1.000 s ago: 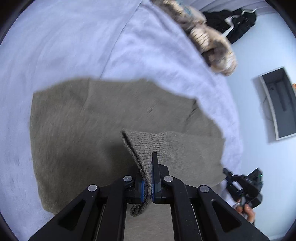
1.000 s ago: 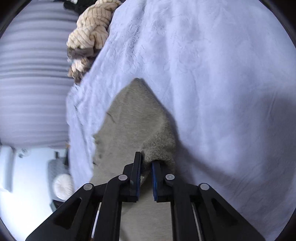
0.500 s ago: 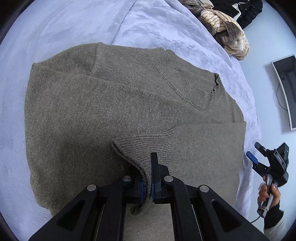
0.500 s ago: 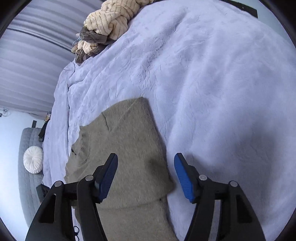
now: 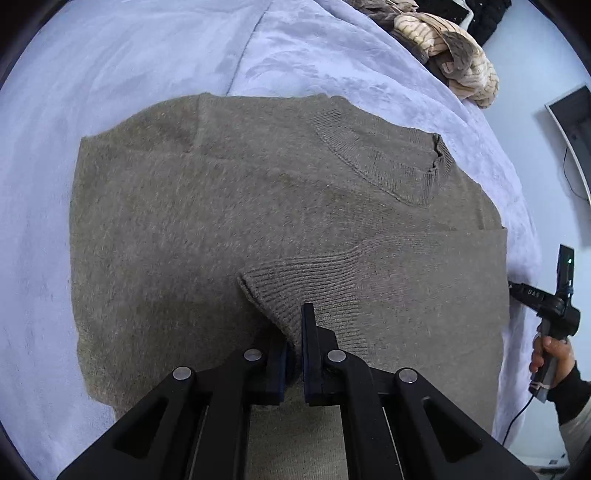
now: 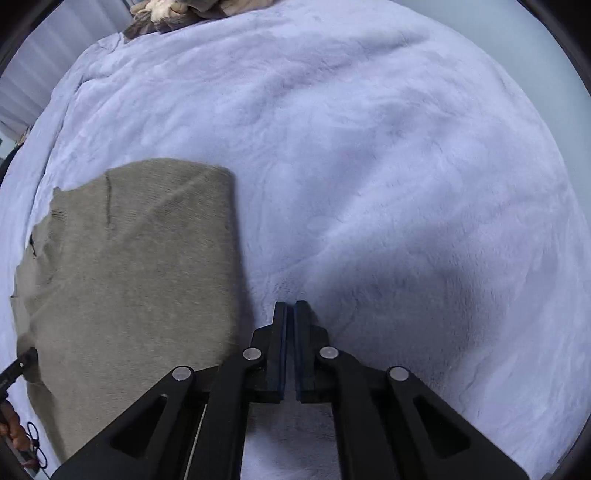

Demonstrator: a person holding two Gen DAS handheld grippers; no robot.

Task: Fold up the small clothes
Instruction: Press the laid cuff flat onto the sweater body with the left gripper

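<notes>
A grey-brown knit sweater (image 5: 229, 206) lies flat on the pale blue blanket (image 5: 110, 66), neckline toward the upper right. My left gripper (image 5: 294, 332) is shut on the ribbed cuff (image 5: 295, 291) of a sleeve folded across the sweater's body. In the right wrist view the sweater (image 6: 129, 266) lies to the left. My right gripper (image 6: 290, 317) is shut and empty, over bare blanket (image 6: 369, 166) just right of the sweater's edge. It also shows at the right edge of the left wrist view (image 5: 550, 306), held in a hand.
A heap of beige striped and brown clothes (image 5: 450, 55) sits at the bed's far edge, also at the top of the right wrist view (image 6: 173, 11). A dark garment (image 5: 476, 14) lies behind it. A monitor (image 5: 572, 122) stands on the right.
My right gripper let go of the sweater, moved off to its right and closed empty. My left gripper kept hold of the cuff and lowered the sleeve onto the sweater's body.
</notes>
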